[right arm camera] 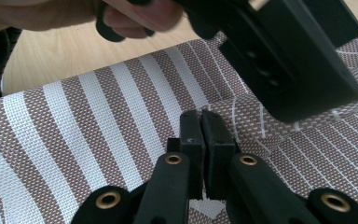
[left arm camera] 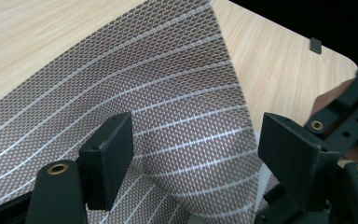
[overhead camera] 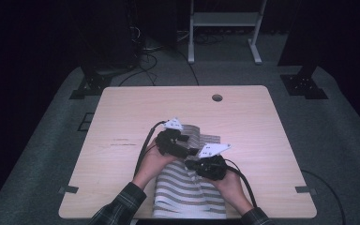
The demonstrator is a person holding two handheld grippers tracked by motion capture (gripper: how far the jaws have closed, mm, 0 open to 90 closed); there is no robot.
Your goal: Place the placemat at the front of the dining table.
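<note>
I am seeing left hand-held gripper (left arm camera: pixel 193 158) hovering with jaws wide apart over lifted mat fold, gripping nothing. Right hand-held gripper (right arm camera: pixel 200 135) pinching closed on striped woven mat (overhead camera: pixel 187 187). Mat: brown-white mesh, flexible, lying on pale wooden surface (overhead camera: pixel 122 112) near front edge.

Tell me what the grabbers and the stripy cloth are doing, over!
Left hand-held gripper open over a raised fold. Right hand-held gripper shut, tips on the striped cloth. Cloth rumpled on the table. Nothing in the way.
</note>
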